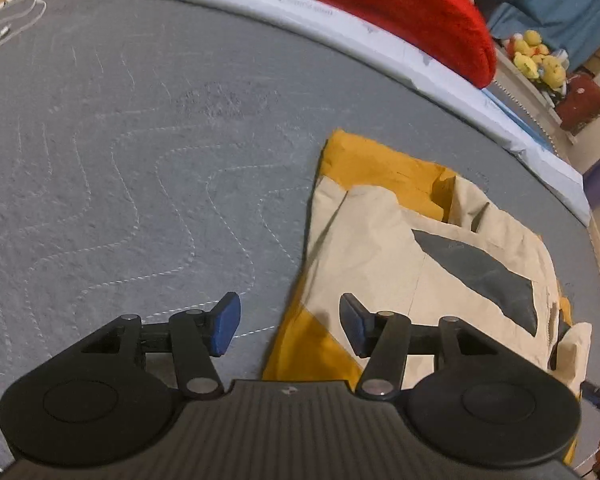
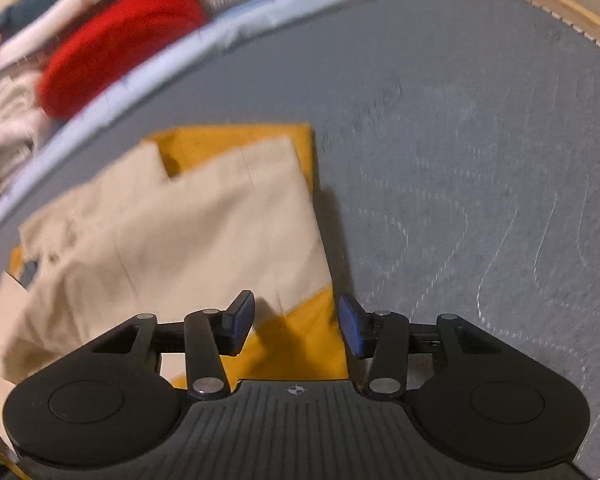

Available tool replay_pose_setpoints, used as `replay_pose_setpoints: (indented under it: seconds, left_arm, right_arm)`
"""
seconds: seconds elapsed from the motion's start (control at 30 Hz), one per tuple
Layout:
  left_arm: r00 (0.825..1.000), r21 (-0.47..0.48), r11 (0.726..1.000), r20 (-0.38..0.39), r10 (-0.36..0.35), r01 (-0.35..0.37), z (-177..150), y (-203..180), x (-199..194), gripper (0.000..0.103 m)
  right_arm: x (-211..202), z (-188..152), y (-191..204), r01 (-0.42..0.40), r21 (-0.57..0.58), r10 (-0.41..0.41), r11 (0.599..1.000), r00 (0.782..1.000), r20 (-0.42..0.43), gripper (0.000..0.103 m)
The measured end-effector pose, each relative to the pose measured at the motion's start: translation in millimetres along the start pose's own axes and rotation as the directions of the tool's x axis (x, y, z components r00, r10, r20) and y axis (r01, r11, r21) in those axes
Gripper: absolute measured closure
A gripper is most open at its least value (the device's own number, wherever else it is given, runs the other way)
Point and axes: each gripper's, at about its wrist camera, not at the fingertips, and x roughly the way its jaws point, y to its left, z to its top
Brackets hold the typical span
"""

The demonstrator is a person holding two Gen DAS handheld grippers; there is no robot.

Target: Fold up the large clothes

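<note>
Nearest in the left wrist view, the left gripper stood with its blue-padded jaws parted and nothing between them, poised over the near left edge of the folded garment, one pad above the grey quilted mat and the other above the cloth. In the right wrist view the right gripper likewise had its jaws apart and gripped nothing, straddling the garment's near right edge, where a mustard-yellow corner met the mat. The garment, cream with mustard-yellow panels and a dark grey patch, lay folded into a rough rectangle on the mat, nearer its front edge. Whether the pads touched the fabric could not be told. Beyond it the mat ran on bare, stitched in wavy lines, with a thin white cable at its far left. Along the mat's far edge lay a pale blue padded strip, and behind that a bright red cushion beside other heaped fabrics. Farthest right sat yellow plush toys.
</note>
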Motion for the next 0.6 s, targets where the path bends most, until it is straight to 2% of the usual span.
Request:
replay_pose_setpoints:
  seconds: [0.1, 0.3, 0.33, 0.37, 0.4, 0.43, 0.47, 0.5, 0.53, 0.57, 0.6]
  left_arm:
    - [0.999, 0.033, 0.999, 0.027, -0.032, 0.032, 3.1, -13.6, 5.5, 0.038]
    - [1.0, 0.11, 0.994, 0.01, 0.011, -0.012, 8.0, -39.0, 29.3, 0.038]
    - [0.999, 0.126, 0.992, 0.02, 0.03, -0.032, 8.7, -41.5, 32.1, 0.038]
    - [0.998, 0.143, 0.988, 0.035, 0.05, -0.054, 9.5, -43.5, 33.6, 0.04]
    - [0.998, 0.158, 0.986, 0.041, 0.055, -0.061, 10.2, -45.0, 35.3, 0.04]
    - [0.998, 0.166, 0.985, 0.037, 0.052, -0.057, 10.5, -45.9, 37.4, 0.046]
    - [0.999, 0.173, 0.984, 0.025, 0.042, -0.046, 10.0, -47.1, 40.9, 0.061]
    - [0.999, 0.183, 0.983, 0.01, 0.035, -0.036, 9.5, -48.1, 43.4, 0.071]
    - [0.999, 0.198, 0.979, 0.006, 0.038, -0.038, 8.8, -49.4, 44.7, 0.088]
    - [0.999, 0.215, 0.975, 0.017, 0.049, -0.052, 8.4, -50.4, 43.1, 0.102]
    - [0.997, 0.228, 0.971, 0.045, 0.059, -0.068, 9.0, -51.8, 39.3, 0.102]
  right_arm:
    - [8.8, -1.0, 5.2, 0.015, -0.028, -0.015, 1.0, 1.0, -0.015, 0.054]
    - [13.9, 1.9, 9.7, 0.025, -0.036, -0.025, 0.999, 1.0, -0.004, 0.055]
    - [13.2, 1.6, 9.2, 0.024, -0.045, -0.025, 0.999, 1.0, -0.003, 0.06]
    - [14.2, 2.0, 9.7, 0.02, -0.055, -0.02, 0.998, 1.0, -0.001, 0.071]
    - [12.7, 1.7, 11.8, 0.018, -0.067, -0.017, 0.998, 1.0, 0.004, 0.079]
    - [10.8, 1.4, 13.8, 0.026, -0.081, -0.025, 0.996, 1.0, 0.013, 0.086]
    - [9.0, 1.2, 15.0, 0.032, -0.094, -0.03, 0.995, 0.999, 0.022, 0.092]
    - [7.6, 1.5, 15.1, 0.031, -0.103, -0.029, 0.994, 0.999, 0.029, 0.093]
    - [5.4, 1.8, 15.4, 0.03, -0.109, -0.026, 0.994, 0.999, 0.037, 0.096]
    - [2.1, 2.4, 16.2, 0.026, -0.116, -0.021, 0.993, 0.999, 0.05, 0.1]
    - [-2.2, 3.8, 17.2, 0.018, -0.12, -0.01, 0.993, 0.998, 0.068, 0.1]
